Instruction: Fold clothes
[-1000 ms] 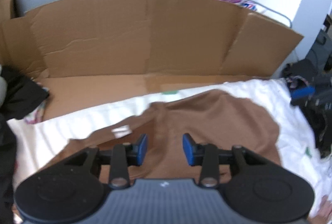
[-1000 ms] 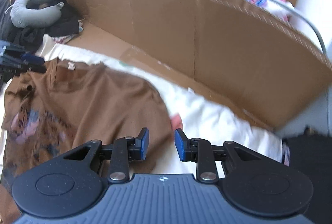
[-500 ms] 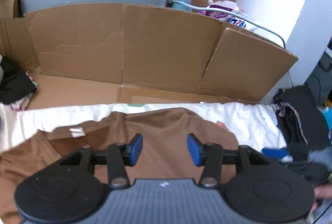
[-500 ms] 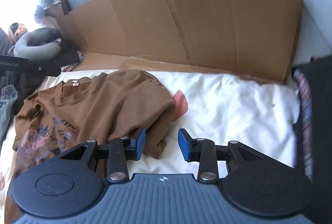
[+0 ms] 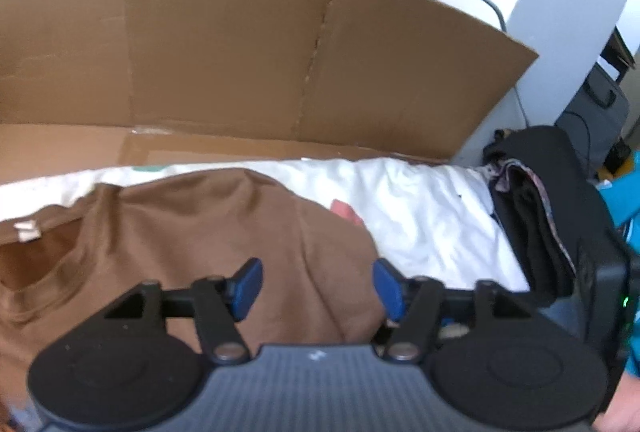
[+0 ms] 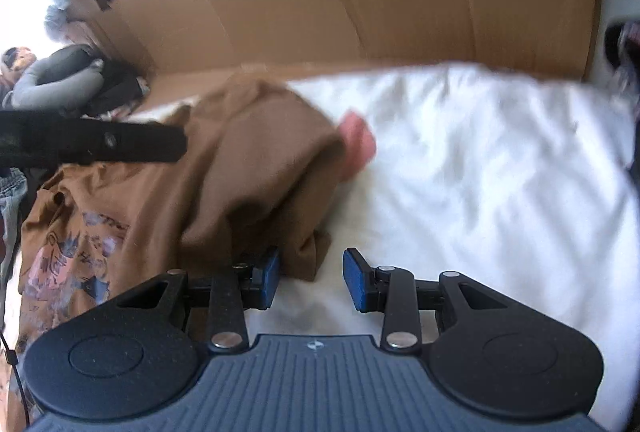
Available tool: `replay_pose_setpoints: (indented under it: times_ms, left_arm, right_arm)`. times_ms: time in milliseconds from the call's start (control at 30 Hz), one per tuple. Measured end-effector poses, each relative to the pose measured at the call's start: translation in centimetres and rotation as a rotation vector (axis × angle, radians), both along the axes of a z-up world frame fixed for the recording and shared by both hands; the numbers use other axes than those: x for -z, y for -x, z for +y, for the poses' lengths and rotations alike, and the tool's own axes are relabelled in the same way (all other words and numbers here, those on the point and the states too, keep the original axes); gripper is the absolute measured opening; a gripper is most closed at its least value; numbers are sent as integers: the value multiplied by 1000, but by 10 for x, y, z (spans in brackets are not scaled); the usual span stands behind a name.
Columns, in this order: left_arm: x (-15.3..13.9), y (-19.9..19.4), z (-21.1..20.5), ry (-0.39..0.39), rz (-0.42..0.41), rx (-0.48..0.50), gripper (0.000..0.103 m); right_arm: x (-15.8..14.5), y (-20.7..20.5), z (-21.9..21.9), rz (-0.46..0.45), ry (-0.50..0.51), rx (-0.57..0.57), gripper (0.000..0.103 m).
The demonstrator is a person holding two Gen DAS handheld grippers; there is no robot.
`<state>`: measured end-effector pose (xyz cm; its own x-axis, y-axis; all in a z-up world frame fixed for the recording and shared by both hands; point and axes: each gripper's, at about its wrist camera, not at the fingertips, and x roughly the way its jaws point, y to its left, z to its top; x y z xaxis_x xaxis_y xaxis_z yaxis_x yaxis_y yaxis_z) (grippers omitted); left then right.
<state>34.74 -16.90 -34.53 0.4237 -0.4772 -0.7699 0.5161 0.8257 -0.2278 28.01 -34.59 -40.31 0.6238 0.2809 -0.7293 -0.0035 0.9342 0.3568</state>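
A brown T-shirt lies rumpled on a white sheet, collar and white label at the left. In the right wrist view the same brown T-shirt shows a printed front at lower left and a bunched sleeve reaching toward my fingers. My left gripper hovers open above the shirt's right part, nothing between its blue pads. My right gripper is open too, with the sleeve's hem lying just at its left pad. The left gripper crosses that view as a dark bar.
A cardboard wall stands behind the sheet. A pile of dark folded clothes sits at the right edge. A grey neck pillow and dark garments lie at far left. A pink patch shows beside the shirt.
Both grippers have swung rightward across the shirt and come lower and closer. Both jaws have widened. The bunched sleeve now lies at the right gripper's left pad.
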Motion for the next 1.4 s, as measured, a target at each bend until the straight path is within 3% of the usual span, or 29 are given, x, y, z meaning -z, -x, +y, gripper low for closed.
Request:
replay_pose_setpoints:
  times_ms: [33,100,133,167,333,567,867,967,1133,1233,1333,1400]
  left_arm:
    - [3,-2,-2,5,13,-4,67]
    - [11,-7,-5,7,42,-4,62]
    - [14,-9,-6,0,52,0,61]
    - [17,-11,-6,-8,63,4,56]
    - [27,-21,1,-7,114,-32,22]
    - [30,-21,8,-6,114,-40,12]
    - [34,-20,6,-13,113,-30,11]
    - [34,-19,8,-13,110,-37,11]
    - [28,-15,11,0,100,-37,12]
    - [22,-7,7,12,95,-11,13]
    - [15,3,1,23,88,26,18]
    - [11,10,-3,30,82,52,29]
  right_arm:
    - [2,-1,1,6,-12,-1,41]
    - [7,-4,3,19,-35,-2,25]
    - [7,-5,1,21,-43,1,10]
    - [5,-6,-2,19,-49,4,7]
    - [-10,-2,-19,-3,-57,47,4]
    - [-46,-2,-55,-15,6,108,4]
    - [-106,-16,-103,-67,129,262,1]
    - [-112,-11,-115,-104,106,333,3]
    - [-91,6,-108,-62,14,333,5]
    - [-66,14,-93,-15,-19,317,19]
    - [-41,23,-86,32,-76,323,23]
    - [-32,30,-82,41,-88,326,28]
